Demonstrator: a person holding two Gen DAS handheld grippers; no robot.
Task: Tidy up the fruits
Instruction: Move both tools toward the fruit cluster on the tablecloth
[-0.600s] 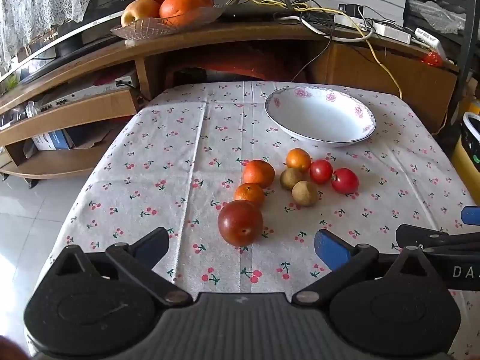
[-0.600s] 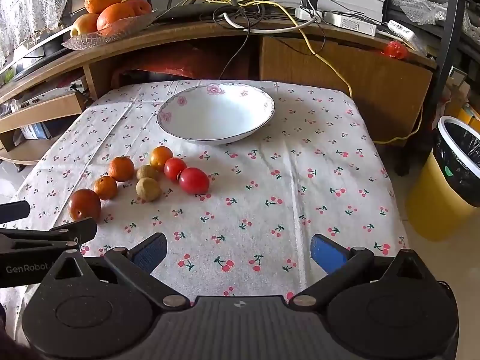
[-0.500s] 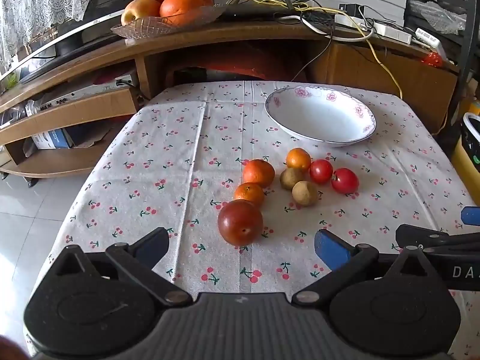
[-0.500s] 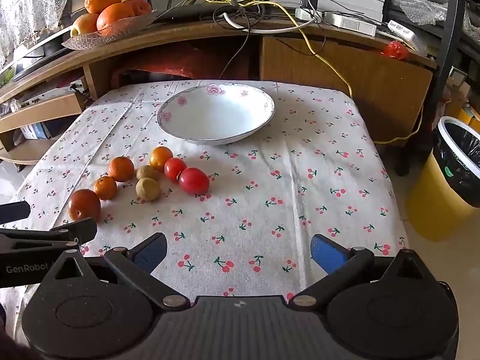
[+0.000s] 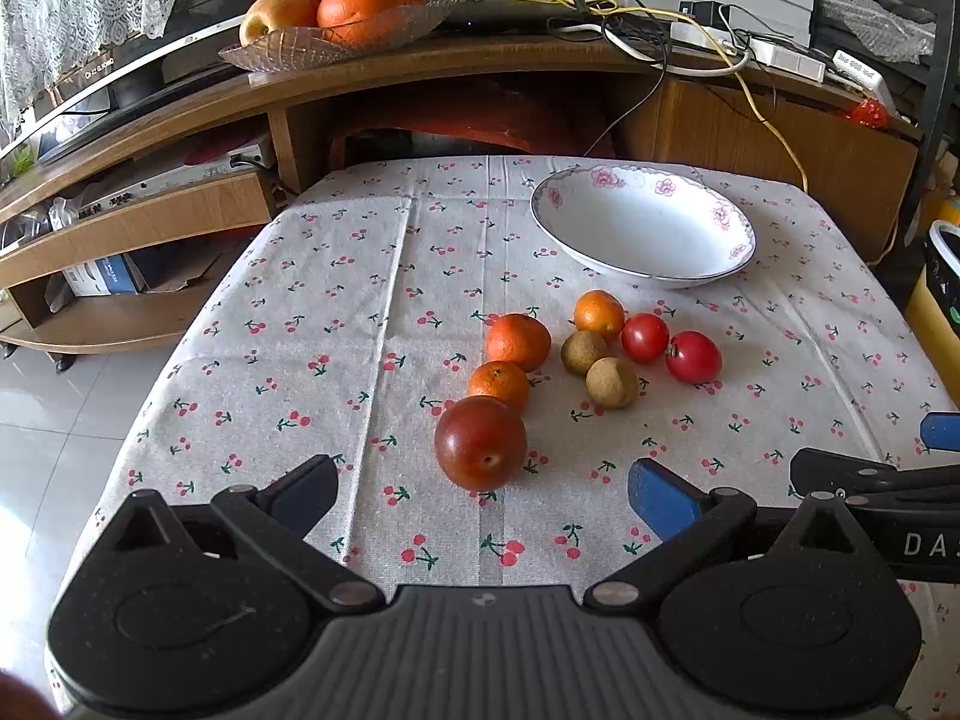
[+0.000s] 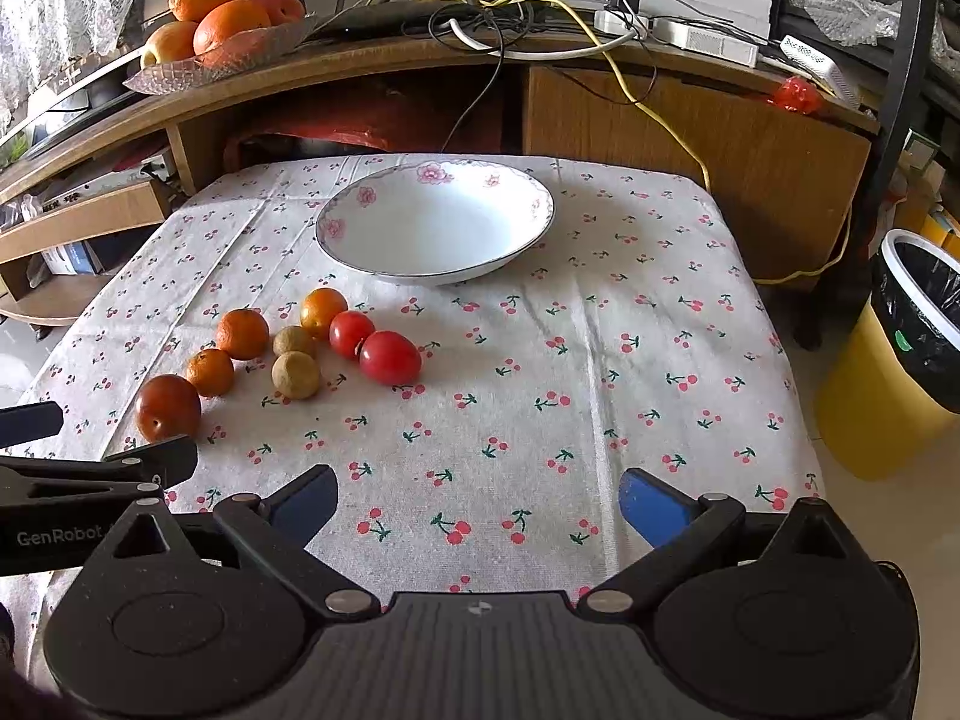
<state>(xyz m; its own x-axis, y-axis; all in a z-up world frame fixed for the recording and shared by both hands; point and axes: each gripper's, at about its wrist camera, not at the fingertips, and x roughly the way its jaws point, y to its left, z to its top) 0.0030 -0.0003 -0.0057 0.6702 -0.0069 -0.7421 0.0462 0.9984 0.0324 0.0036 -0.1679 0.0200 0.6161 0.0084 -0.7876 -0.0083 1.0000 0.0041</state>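
Several small fruits lie in a cluster on the cherry-print tablecloth [image 5: 336, 324]: a dark red plum [image 5: 480, 441] nearest, three small oranges [image 5: 518, 341], two brown longans [image 5: 611, 382] and two red tomatoes [image 5: 693, 356]. Behind them stands an empty white bowl [image 5: 642, 228] with a pink flower rim. My left gripper [image 5: 483, 489] is open, just short of the plum. My right gripper [image 6: 477, 501] is open over bare cloth, with the tomatoes [image 6: 390, 357] and the bowl [image 6: 435, 219] ahead and to its left. Neither holds anything.
A wooden TV stand [image 5: 420, 69] runs behind the table, carrying a glass dish of large oranges [image 5: 336, 6] and tangled cables [image 6: 516, 6]. A yellow waste bin [image 6: 900, 354] with a black liner stands off the table's right edge. Tiled floor [image 5: 42, 420] lies to the left.
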